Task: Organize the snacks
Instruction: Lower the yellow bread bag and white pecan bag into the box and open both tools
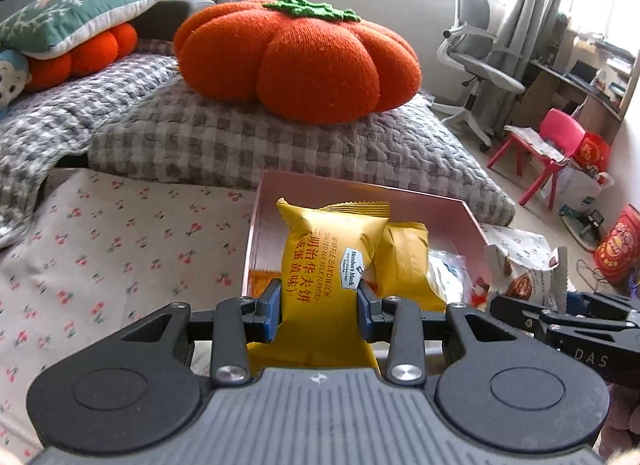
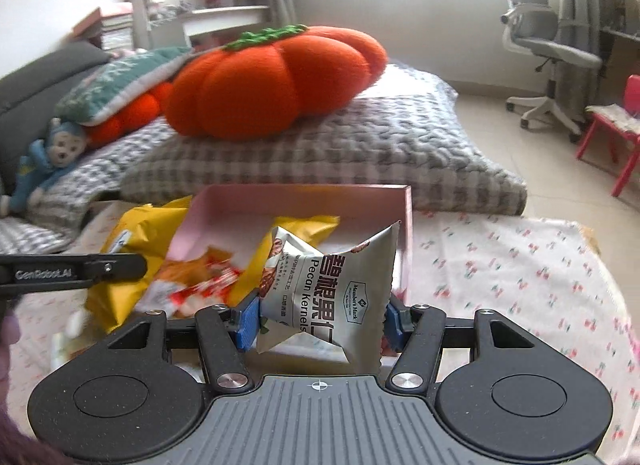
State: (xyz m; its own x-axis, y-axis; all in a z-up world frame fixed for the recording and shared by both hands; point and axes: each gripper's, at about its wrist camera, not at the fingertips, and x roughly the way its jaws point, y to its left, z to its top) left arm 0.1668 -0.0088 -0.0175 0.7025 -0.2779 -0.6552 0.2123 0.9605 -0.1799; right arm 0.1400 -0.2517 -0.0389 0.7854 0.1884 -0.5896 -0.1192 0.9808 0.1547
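Left wrist view: left gripper [image 1: 319, 307] is clamped on a yellow pack [image 1: 328, 265] across its middle, held at the near edge of the pink box [image 1: 360, 195] w/ another yellow pack [image 1: 404, 265] inside. Right wrist view: right gripper [image 2: 322, 315] pinches a grey pecan bag [image 2: 332, 297] just short of the box's near side, on the cherry sheet [image 2: 520, 265]. Both look light, puffy, crinkly & prob. slippery, contents likely crushable, so grip mid-body w/ mild squeeze, not the seams.
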